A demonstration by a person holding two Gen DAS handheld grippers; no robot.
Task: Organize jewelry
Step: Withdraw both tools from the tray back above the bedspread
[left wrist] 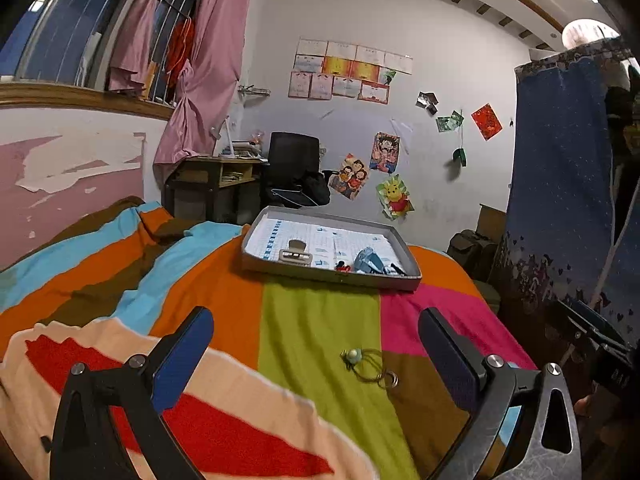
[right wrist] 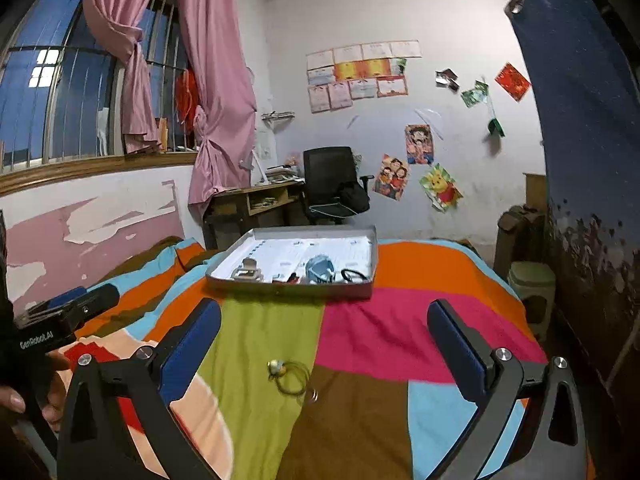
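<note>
While both your left tongs (left wrist: 316, 344) and right tongs (right wrist: 324, 336) gape wide, the green beaded cord bracelet (left wrist: 366, 364) lies between their tips; its small ring looks blurred.

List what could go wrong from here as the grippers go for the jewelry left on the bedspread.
1. The thin olive cord bracelet with a pale bead lies flat on the soft striped bedspread; the open left gripper may pinch fabric instead.
2. The small metal ring beside it could be missed or pushed into a fold.
3. The shallow grey cardboard tray could tip on the bedding.
</note>
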